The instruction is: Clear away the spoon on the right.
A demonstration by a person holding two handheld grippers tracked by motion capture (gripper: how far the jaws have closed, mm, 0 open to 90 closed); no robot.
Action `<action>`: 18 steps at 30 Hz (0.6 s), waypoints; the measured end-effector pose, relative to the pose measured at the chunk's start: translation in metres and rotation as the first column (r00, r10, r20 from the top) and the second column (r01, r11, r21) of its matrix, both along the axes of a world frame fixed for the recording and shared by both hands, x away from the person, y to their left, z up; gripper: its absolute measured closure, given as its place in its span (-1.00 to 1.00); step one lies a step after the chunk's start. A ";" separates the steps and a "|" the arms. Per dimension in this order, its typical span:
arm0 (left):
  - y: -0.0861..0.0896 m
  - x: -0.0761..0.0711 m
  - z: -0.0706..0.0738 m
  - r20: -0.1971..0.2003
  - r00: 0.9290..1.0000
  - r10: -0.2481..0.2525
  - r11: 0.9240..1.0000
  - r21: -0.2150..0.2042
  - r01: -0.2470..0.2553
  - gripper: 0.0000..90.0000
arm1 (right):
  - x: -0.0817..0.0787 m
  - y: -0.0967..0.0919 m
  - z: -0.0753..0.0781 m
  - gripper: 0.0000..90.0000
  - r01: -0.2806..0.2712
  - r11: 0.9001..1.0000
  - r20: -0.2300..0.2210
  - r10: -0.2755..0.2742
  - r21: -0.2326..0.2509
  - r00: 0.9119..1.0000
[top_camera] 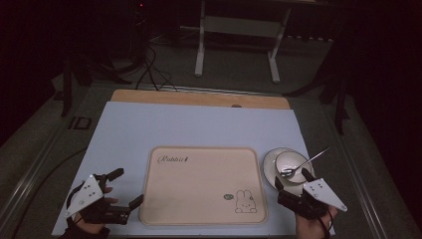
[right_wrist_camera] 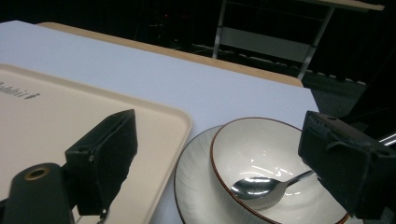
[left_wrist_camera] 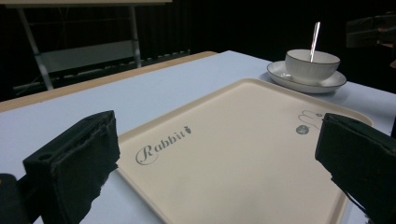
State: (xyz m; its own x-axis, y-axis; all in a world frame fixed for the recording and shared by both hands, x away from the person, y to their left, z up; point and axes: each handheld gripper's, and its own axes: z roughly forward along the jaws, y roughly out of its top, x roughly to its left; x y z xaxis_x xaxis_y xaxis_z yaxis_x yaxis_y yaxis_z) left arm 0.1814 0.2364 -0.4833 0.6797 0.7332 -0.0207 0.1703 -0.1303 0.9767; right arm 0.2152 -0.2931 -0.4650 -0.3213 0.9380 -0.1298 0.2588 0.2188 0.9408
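Tray [top_camera: 199,184] centred on mat [top_camera: 189,124], bare | bowl [top_camera: 292,166] on saucer [top_camera: 271,169] just right, spoon [top_camera: 303,164] inside | left gripper [top_camera: 124,191] wide at tray's left edge | right gripper [top_camera: 293,180] wide, straddling bowl, likely for pickup.

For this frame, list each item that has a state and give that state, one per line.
tray: flat on the table, nothing on it.
bowl: upright on the saucer, holding a spoon.
saucer: flat, beside the tray's right edge.
spoon: head in the bowl, handle leaning out over the rim.
left gripper: open, holding nothing.
right gripper: open, holding nothing, near the bowl.
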 end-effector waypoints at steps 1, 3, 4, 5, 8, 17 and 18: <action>0.000 0.000 0.000 -0.002 1.000 0.000 1.000 0.003 0.000 -1.00 | 0.000 0.000 0.000 -0.75 -0.005 1.000 -0.004 0.005 0.001 1.000; -0.001 0.000 0.000 -0.003 1.000 -0.001 1.000 0.005 0.001 -1.00 | 0.000 0.001 0.000 -0.75 -0.008 1.000 -0.007 0.008 0.004 1.000; -0.001 0.000 0.000 -0.002 1.000 0.002 1.000 0.006 -0.002 -1.00 | -0.001 0.002 0.000 -0.75 -0.015 1.000 -0.012 0.016 0.001 1.000; -0.001 0.000 0.000 -0.002 1.000 0.002 1.000 0.006 -0.002 -1.00 | -0.001 0.003 0.000 -0.75 -0.019 1.000 -0.014 0.019 0.002 1.000; 0.000 0.000 0.000 -0.001 1.000 0.006 1.000 0.003 -0.006 -1.00 | -0.001 0.004 0.000 -0.75 -0.023 1.000 -0.016 0.023 -0.004 1.000; 0.000 0.001 0.000 0.003 1.000 0.016 1.000 0.002 -0.016 -1.00 | -0.008 0.014 0.010 -0.72 -0.076 0.996 -0.002 0.076 -0.042 0.997; 0.000 0.001 0.000 0.003 1.000 0.016 1.000 0.002 -0.016 -1.00 | -0.008 0.014 0.010 -0.72 -0.076 0.996 -0.002 0.076 -0.042 0.997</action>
